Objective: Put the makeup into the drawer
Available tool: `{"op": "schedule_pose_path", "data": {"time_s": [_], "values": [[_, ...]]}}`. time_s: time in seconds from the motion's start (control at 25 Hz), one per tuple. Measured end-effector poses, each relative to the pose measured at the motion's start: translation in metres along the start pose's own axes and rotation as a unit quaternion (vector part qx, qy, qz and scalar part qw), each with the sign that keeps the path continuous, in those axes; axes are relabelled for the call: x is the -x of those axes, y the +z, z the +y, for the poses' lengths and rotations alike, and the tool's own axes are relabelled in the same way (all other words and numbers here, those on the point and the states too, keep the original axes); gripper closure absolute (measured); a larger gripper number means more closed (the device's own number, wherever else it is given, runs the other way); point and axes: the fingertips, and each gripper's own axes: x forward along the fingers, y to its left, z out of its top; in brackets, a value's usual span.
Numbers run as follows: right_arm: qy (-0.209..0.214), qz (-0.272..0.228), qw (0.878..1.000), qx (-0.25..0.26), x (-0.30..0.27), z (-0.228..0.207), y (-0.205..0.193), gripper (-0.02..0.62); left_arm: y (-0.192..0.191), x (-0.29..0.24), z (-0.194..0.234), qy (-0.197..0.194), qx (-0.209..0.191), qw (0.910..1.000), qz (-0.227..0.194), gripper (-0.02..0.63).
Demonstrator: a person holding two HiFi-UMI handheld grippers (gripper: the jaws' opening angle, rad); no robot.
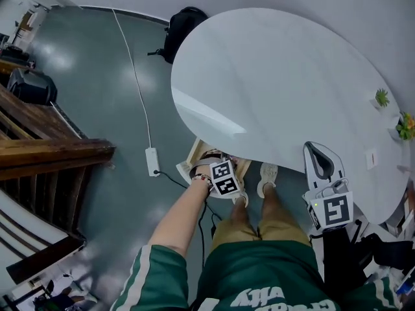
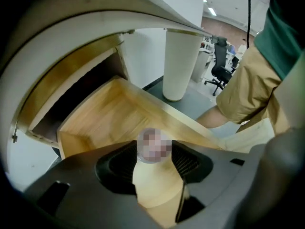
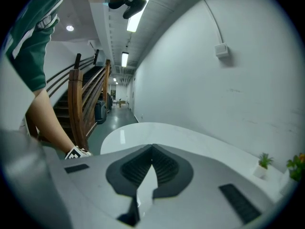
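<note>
An open light-wood drawer (image 1: 196, 154) sticks out from under the white oval table (image 1: 272, 76). My left gripper (image 1: 222, 173) points steeply down over it. In the left gripper view the left gripper (image 2: 154, 149) is shut on a small round makeup item (image 2: 153, 146), hanging above the drawer's bare wooden floor (image 2: 109, 109). The item's surface is too blurred to describe. My right gripper (image 1: 318, 155) hovers at the table's near edge. In the right gripper view the right gripper (image 3: 151, 150) has its jaws shut with nothing between them, facing along the tabletop (image 3: 143, 130).
The table's white pedestal (image 2: 181, 56) stands just behind the drawer. The person's legs (image 1: 259, 219) are beside it. A power strip (image 1: 152, 161) with cables lies on the grey floor, a wooden staircase (image 1: 45, 154) rises at left, and small plants (image 1: 382, 97) sit on the table's far right.
</note>
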Motion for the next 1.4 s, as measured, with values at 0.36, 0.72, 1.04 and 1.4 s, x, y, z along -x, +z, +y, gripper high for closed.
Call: {"op": "schedule_pose_path", "data": {"time_s": [0.36,0.72,1.04,1.4], "values": [[-0.016,0.026,0.999,0.008,0.012,-0.017,-0.024,0.592,0.01,-0.035,0.005,0.0,-0.012,0.9999,-0.002,0.377],[-0.026,0.049,0.998,0.011,0.017,-0.014,-0.034,0.592,0.001,-0.06,-0.004,-0.013,-0.012,0.9998,0.01,0.377],[-0.022,0.056,0.998,0.016,0.022,-0.003,-0.039,0.592,-0.013,-0.072,-0.01,-0.008,-0.01,0.9996,0.025,0.377],[-0.008,0.049,0.999,0.007,0.021,0.01,-0.033,0.592,-0.009,-0.066,-0.014,-0.025,0.002,0.9997,0.007,0.284]]}}
